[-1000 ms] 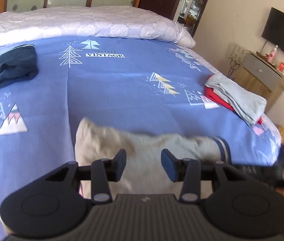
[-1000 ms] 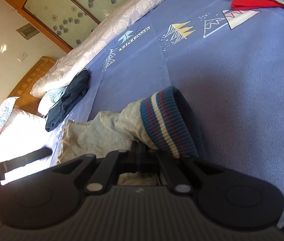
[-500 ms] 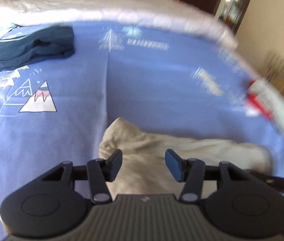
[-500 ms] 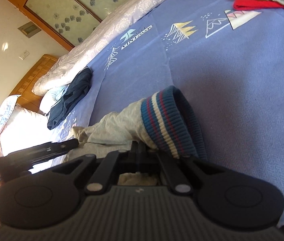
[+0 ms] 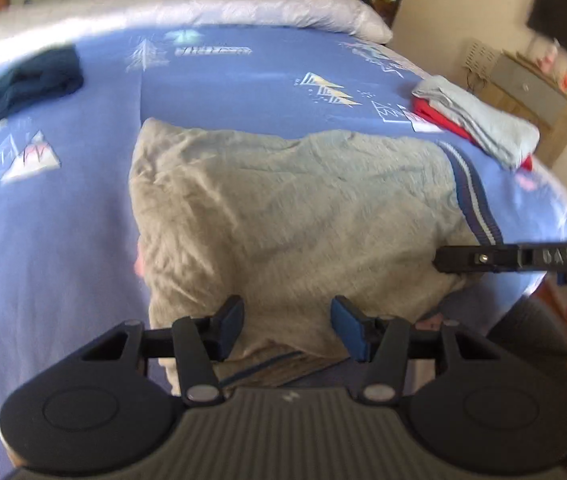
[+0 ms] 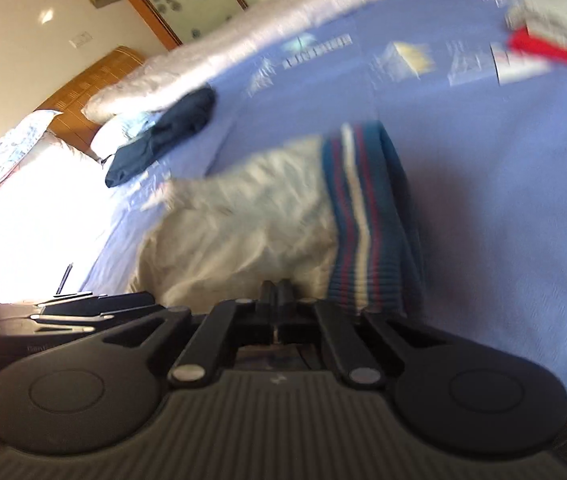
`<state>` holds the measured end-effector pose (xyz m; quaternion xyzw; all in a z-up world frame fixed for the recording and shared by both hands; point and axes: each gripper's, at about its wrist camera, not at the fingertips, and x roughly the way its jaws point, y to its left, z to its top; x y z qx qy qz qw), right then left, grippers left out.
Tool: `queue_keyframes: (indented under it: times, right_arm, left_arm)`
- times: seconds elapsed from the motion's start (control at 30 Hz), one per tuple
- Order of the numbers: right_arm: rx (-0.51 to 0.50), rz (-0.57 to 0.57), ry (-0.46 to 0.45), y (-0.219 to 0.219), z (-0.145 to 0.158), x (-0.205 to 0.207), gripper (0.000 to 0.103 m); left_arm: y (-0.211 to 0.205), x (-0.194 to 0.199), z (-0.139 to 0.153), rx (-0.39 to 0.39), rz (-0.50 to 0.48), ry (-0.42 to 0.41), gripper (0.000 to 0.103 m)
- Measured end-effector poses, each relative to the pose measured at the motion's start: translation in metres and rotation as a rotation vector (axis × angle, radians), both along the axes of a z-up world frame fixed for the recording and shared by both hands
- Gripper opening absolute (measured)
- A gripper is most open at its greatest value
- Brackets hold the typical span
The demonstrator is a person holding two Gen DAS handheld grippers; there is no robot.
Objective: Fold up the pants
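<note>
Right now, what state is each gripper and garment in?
Left gripper: open, empty, over the near edge of the pants.
Right gripper: shut on the pants beside the waistband.
Beige pants with striped blue waistband: spread on the bed, wrinkled, near edge doubled over.
Dark navy garment: bunched, lying apart.
Grey and red clothes: folded, stacked.

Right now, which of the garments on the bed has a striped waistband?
The beige pants nearest the hand-held grippers: their waistband is striped. The dark blue garment and the grey-and-red pile show none.
</note>
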<state>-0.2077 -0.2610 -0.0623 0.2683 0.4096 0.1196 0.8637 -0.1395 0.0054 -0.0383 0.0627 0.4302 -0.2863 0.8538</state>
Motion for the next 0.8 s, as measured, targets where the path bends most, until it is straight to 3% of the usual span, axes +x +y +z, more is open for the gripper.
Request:
queue_keyframes:
  times: [0.07,0.1,0.23,0.37,0.5,0.57,0.8]
  right_arm:
    - [0.135,-0.060,0.039,-0.012,-0.013,-0.001,0.000]
    - [0.150,-0.067,0.045,-0.014,-0.013,0.000,0.000]
    - [0.090,-0.044,0.025,-0.005,-0.007,0.001,0.000]
    - [0.108,-0.064,0.029,-0.006,-0.005,-0.001,0.002]
    - [0.112,-0.067,-0.009,-0.005,0.010,-0.006,0.013]
    - [0.107,-0.074,-0.036,-0.004,0.019,-0.012,0.031]
    - [0.078,-0.086,-0.100,-0.001,0.040,-0.029,0.034]
  left_arm:
    - [-0.011,-0.003,0.002,0.053,-0.004,-0.025,0.051]
    - [-0.012,-0.002,0.003,0.055,0.003,-0.018,0.051]
    - [-0.007,0.003,0.008,0.020,0.033,0.037,0.051]
    - [-0.003,0.002,0.017,0.013,0.071,0.085,0.053]
    - [-0.004,-0.003,0.027,0.053,0.112,0.087,0.053]
    - [-0.004,-0.009,0.032,0.066,0.123,0.070,0.054]
    - [0.006,-0.018,0.042,0.077,0.181,0.043,0.055]
